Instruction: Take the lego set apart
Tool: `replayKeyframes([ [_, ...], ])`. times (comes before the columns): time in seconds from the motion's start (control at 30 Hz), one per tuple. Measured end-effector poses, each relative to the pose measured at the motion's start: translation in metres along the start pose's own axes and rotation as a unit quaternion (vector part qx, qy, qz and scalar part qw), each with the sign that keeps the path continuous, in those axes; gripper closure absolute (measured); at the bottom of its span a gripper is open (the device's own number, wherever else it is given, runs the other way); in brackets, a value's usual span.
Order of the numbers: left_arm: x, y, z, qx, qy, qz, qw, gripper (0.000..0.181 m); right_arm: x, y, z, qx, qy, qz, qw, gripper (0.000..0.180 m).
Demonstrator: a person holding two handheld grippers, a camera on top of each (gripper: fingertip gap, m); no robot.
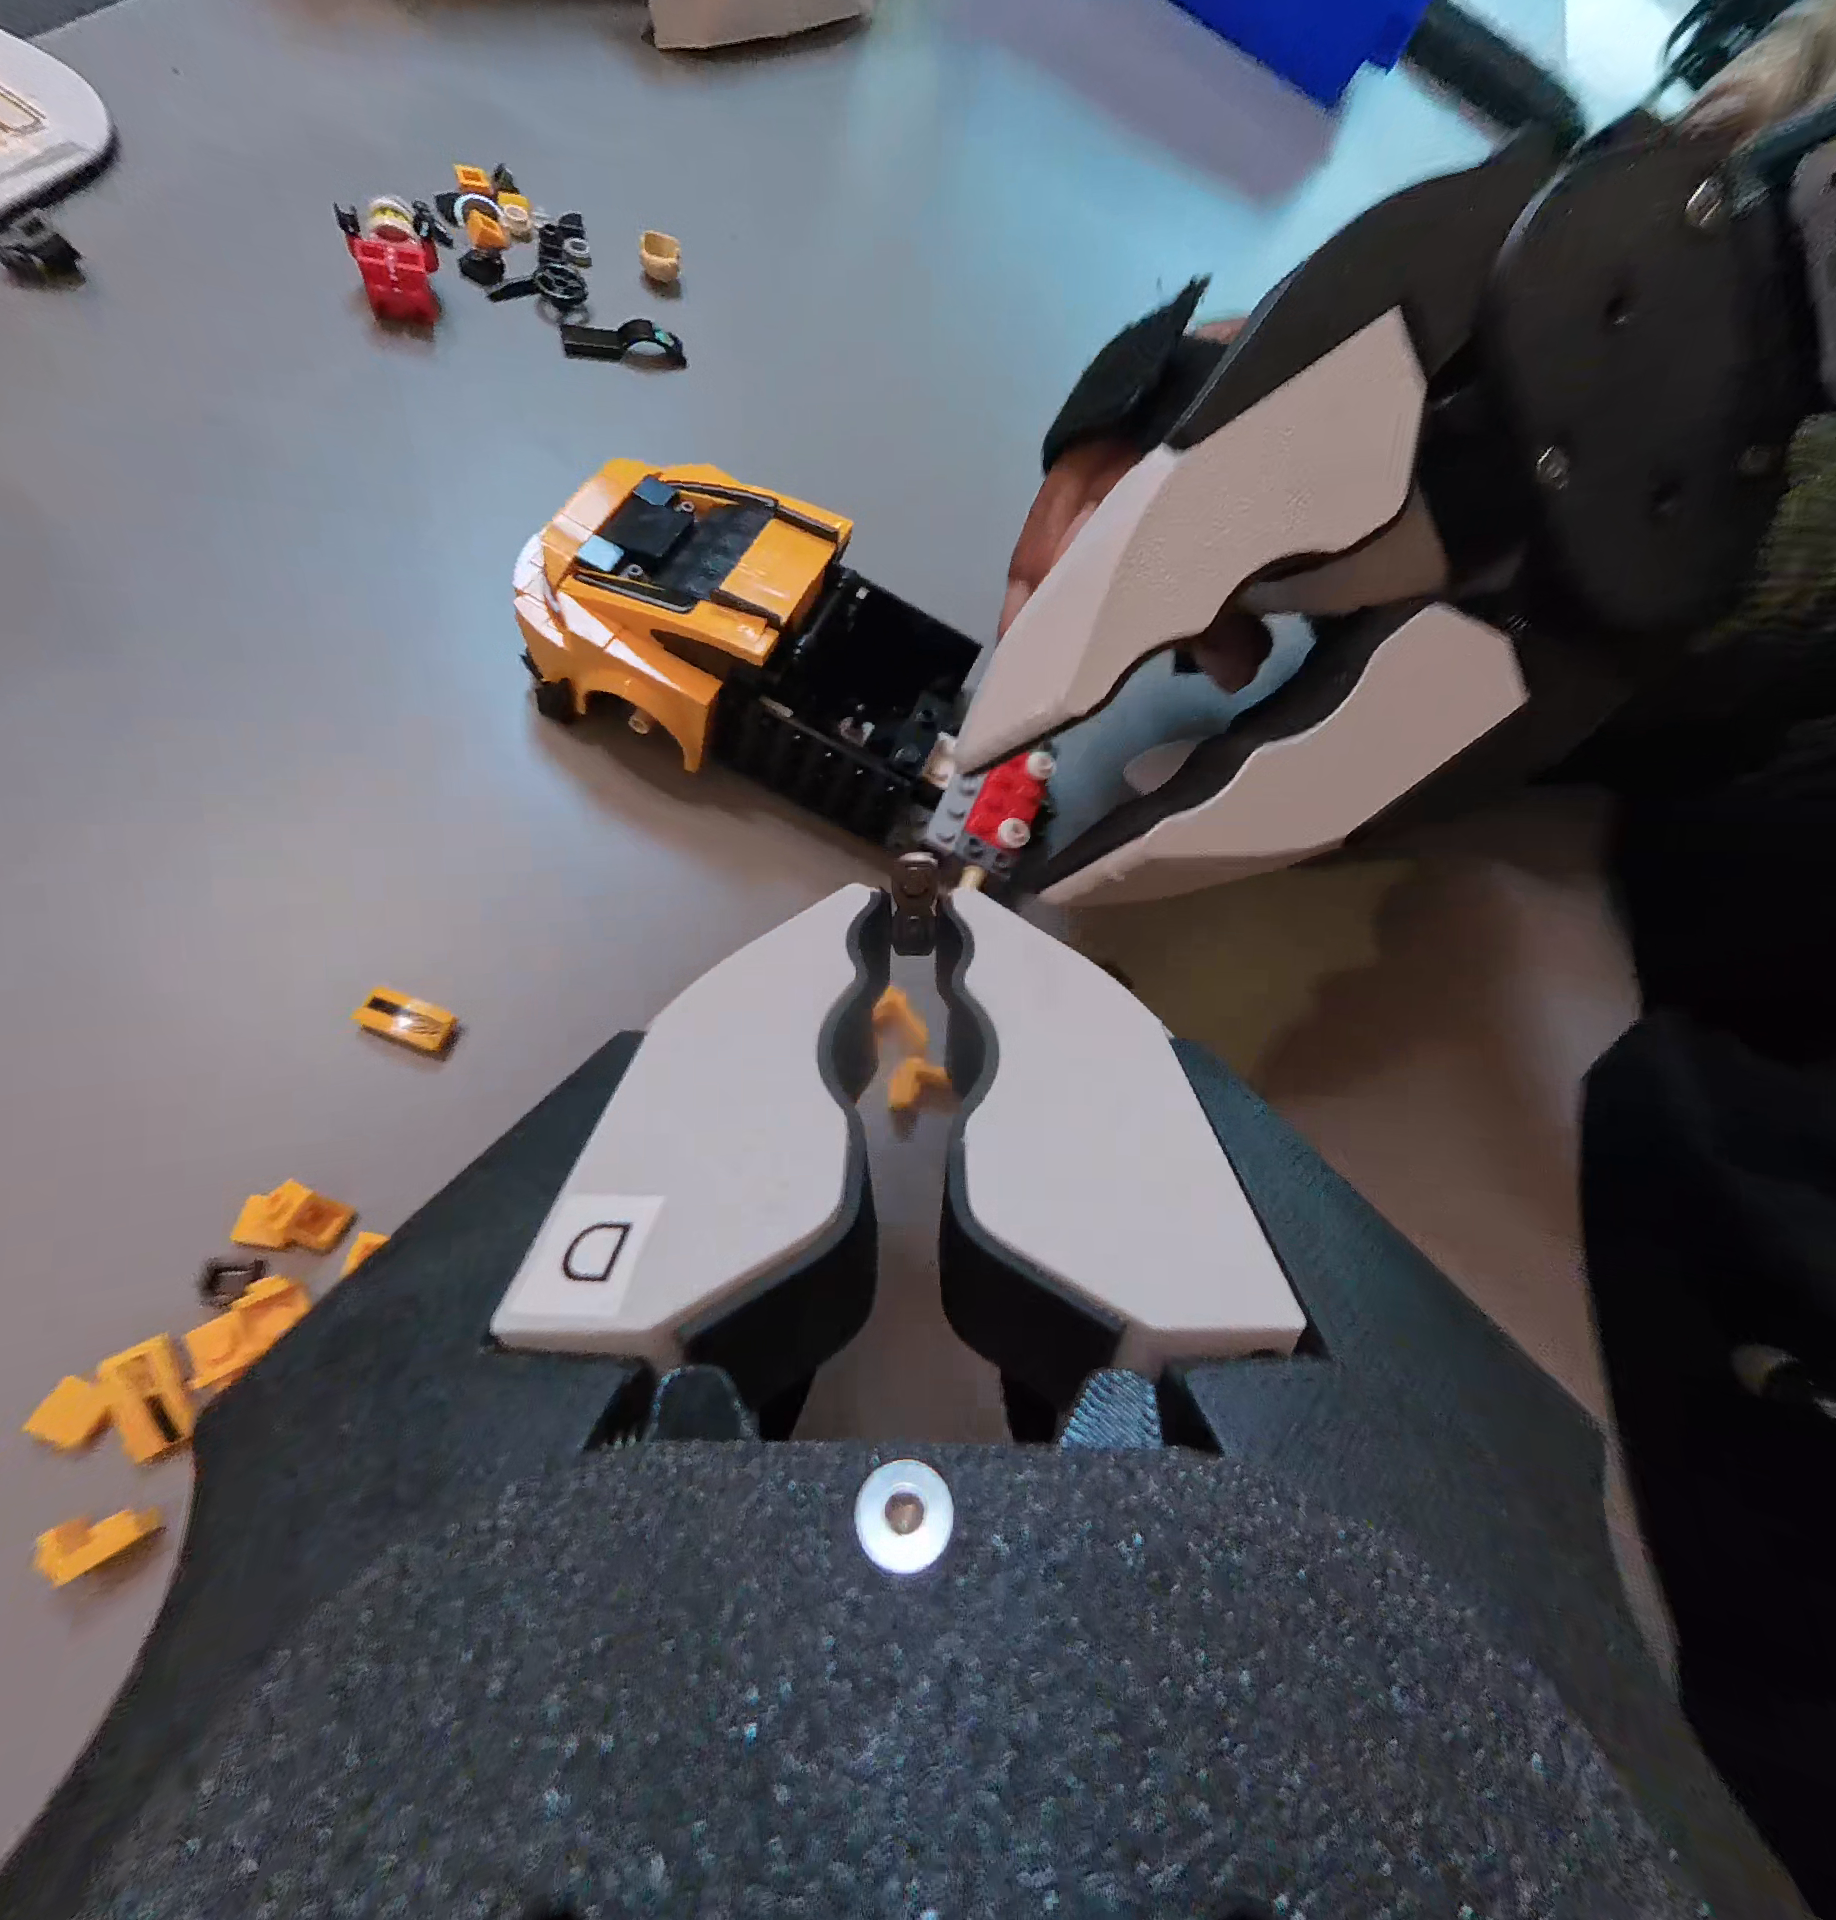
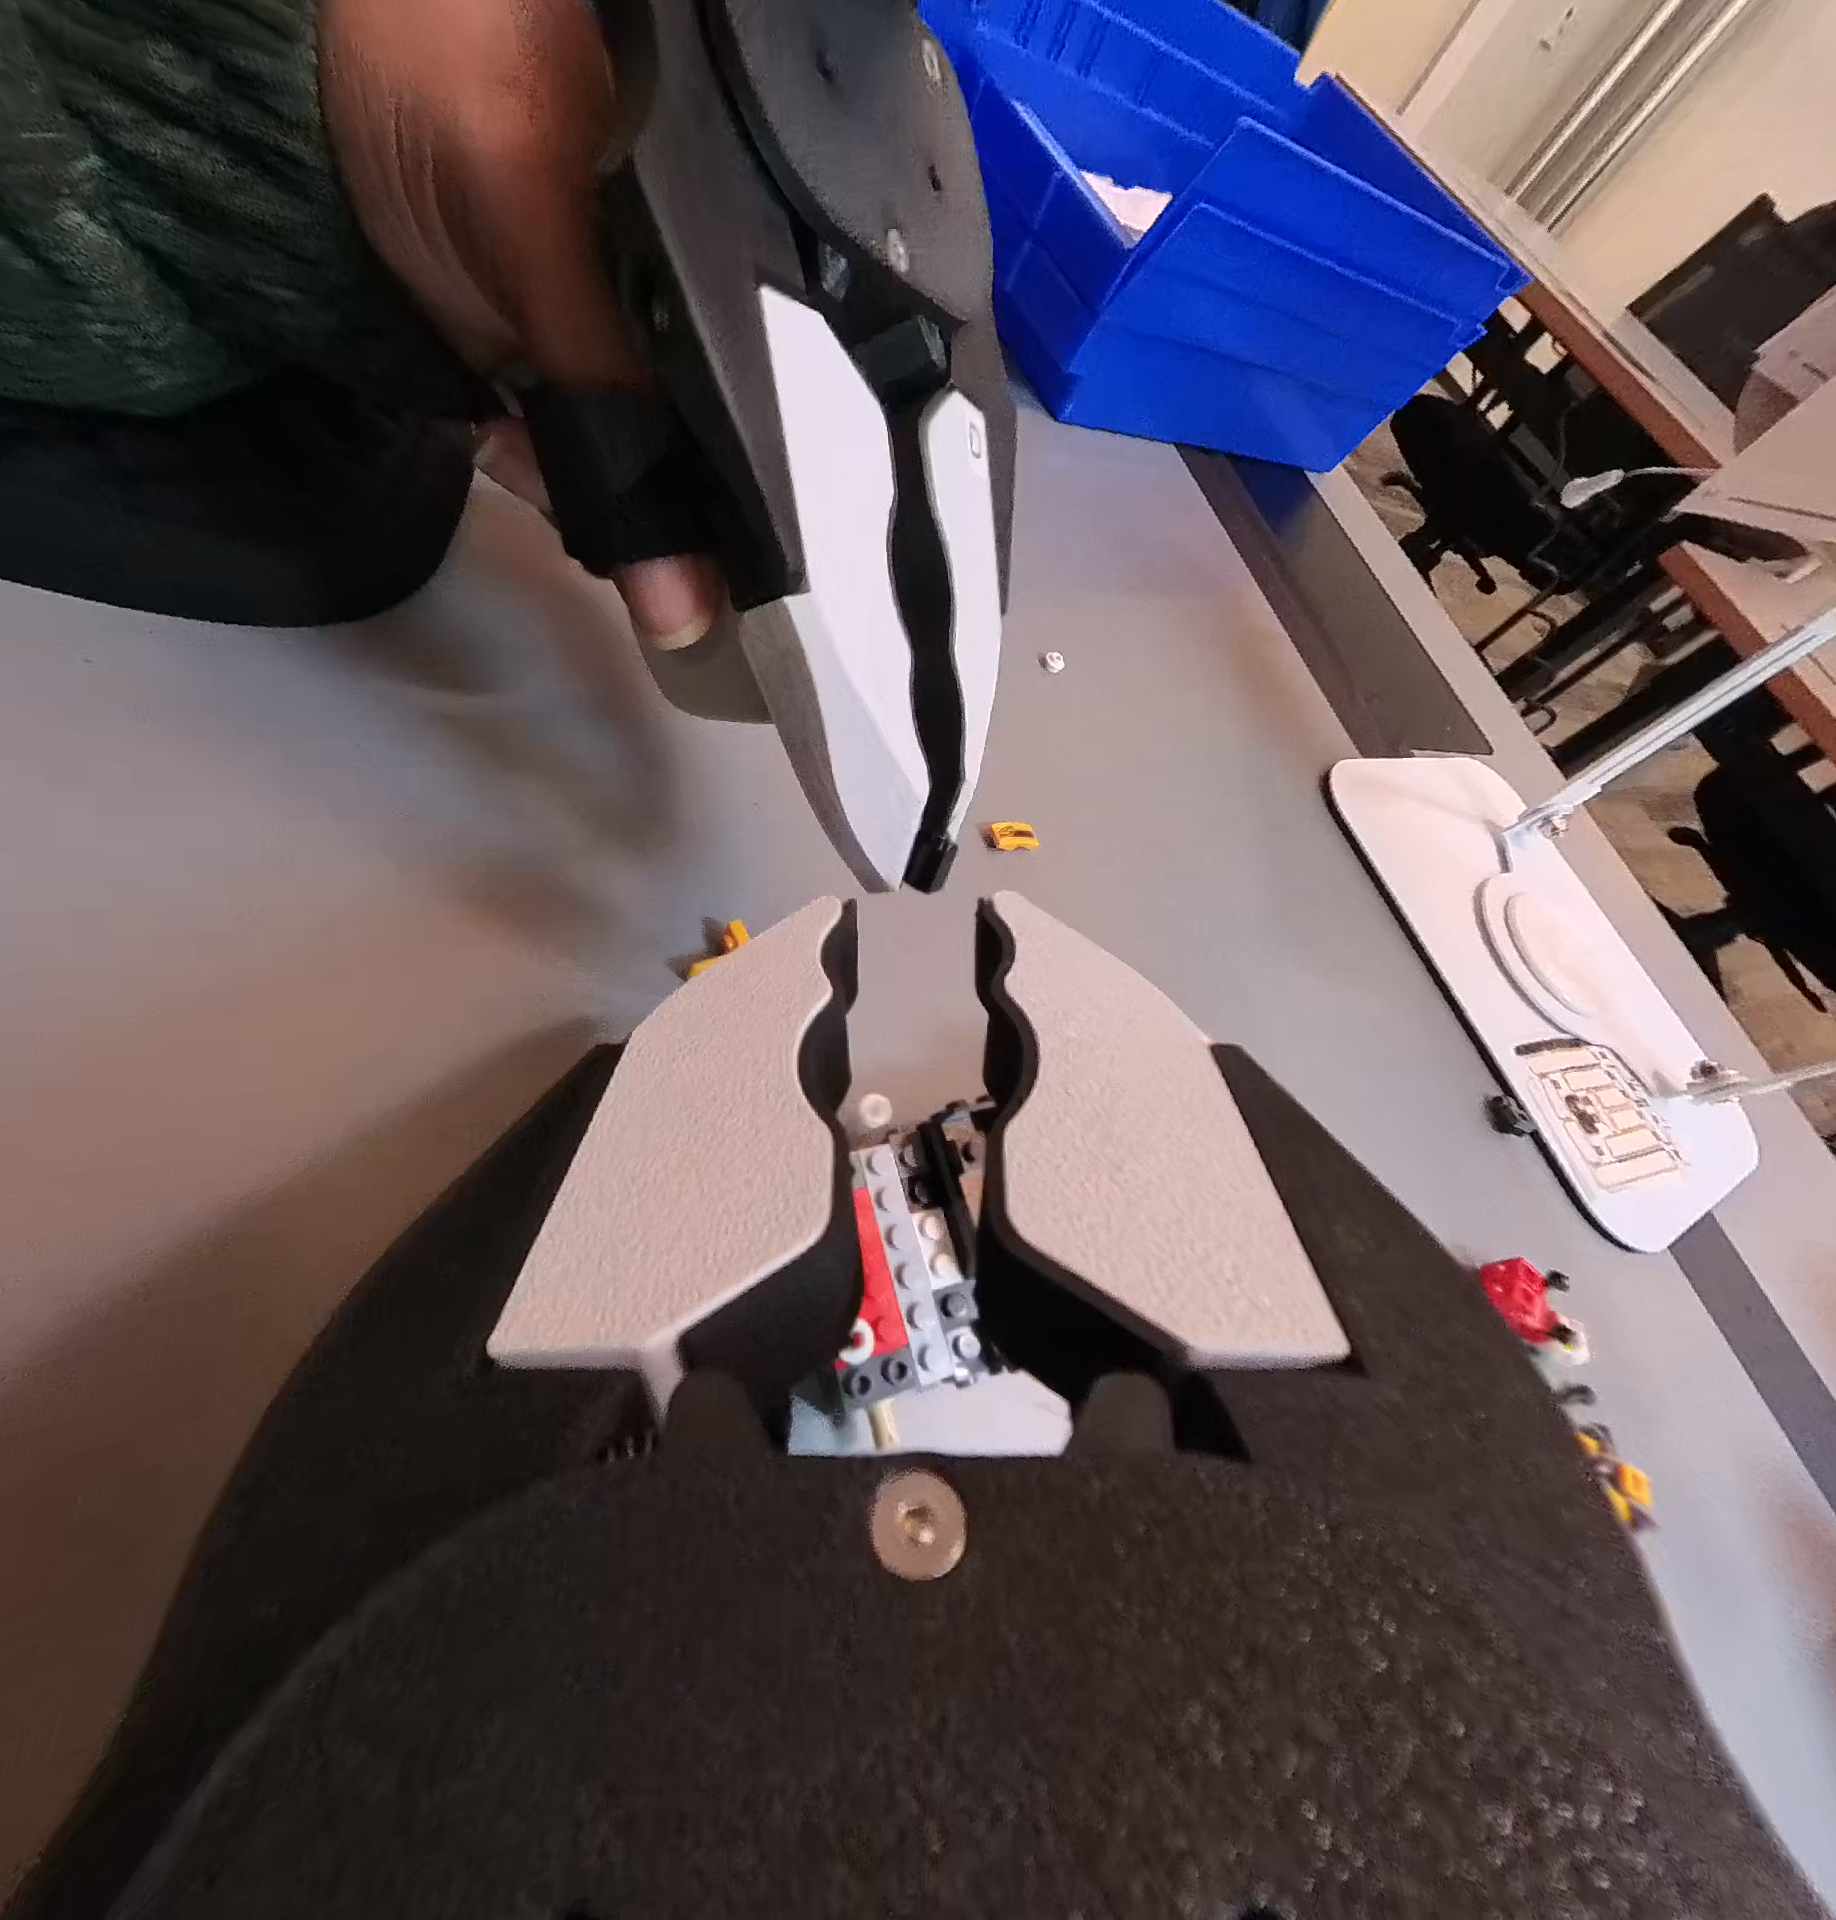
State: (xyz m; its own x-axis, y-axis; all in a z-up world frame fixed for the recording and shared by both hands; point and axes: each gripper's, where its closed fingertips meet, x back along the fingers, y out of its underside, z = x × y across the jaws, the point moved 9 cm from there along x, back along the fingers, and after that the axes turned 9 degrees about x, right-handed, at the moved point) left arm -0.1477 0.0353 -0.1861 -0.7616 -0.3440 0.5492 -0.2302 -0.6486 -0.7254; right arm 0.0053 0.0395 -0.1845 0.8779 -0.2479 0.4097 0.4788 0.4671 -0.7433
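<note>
Slippage is being risked while a small dark piece (image 1: 912,902) is being pinched by the closed left tool (image 1: 912,920) beside the car (image 1: 748,644) on the table (image 1: 270,727), with the right tool (image 1: 997,831) being held parted around its red-grey end (image 1: 997,805).

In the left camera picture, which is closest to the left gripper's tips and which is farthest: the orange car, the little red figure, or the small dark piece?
1. Small dark piece: pinched at the left gripper tips.
2. Orange car: ahead, a little left.
3. Little red figure: far back on the left, among loose parts.
</note>
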Motion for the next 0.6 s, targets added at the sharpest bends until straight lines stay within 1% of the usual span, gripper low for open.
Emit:
replayKeyframes([
  [0.1, 0.0, 0.001, 0.0, -0.054, -0.051, -0.014, 0.997, 0.173, 0.008, 0.002, 0.006, -0.001, 0.014, 0.002, 1.0, 0.159],
  [0.2, 0.003, 0.001, 0.001, -0.113, -0.11, -0.029, 0.987, 0.173, 0.02, 0.008, 0.018, -0.019, 0.036, 0.002, 0.999, 0.159],
  [0.3, 0.022, -0.001, 0.004, -0.146, -0.184, -0.03, 0.971, 0.173, 0.037, 0.018, 0.036, -0.047, 0.069, -0.005, 0.997, 0.161],
  [0.37, 0.05, -0.003, 0.007, -0.143, -0.255, -0.011, 0.956, 0.173, 0.05, 0.024, 0.047, -0.068, 0.081, -0.007, 0.994, 0.161],
  [0.43, 0.088, -0.001, 0.013, -0.126, -0.334, 0.02, 0.934, 0.173, 0.061, 0.028, 0.055, -0.089, 0.072, -0.007, 0.993, 0.162],
  [0.53, 0.154, 0.013, 0.024, -0.072, -0.424, 0.064, 0.901, 0.173, 0.073, 0.032, 0.053, -0.117, 0.024, -0.02, 0.993, 0.162],
  [0.6, 0.199, 0.033, 0.023, -0.014, -0.487, 0.054, 0.871, 0.172, 0.076, 0.034, 0.041, -0.139, -0.029, -0.023, 0.99, 0.16],
])
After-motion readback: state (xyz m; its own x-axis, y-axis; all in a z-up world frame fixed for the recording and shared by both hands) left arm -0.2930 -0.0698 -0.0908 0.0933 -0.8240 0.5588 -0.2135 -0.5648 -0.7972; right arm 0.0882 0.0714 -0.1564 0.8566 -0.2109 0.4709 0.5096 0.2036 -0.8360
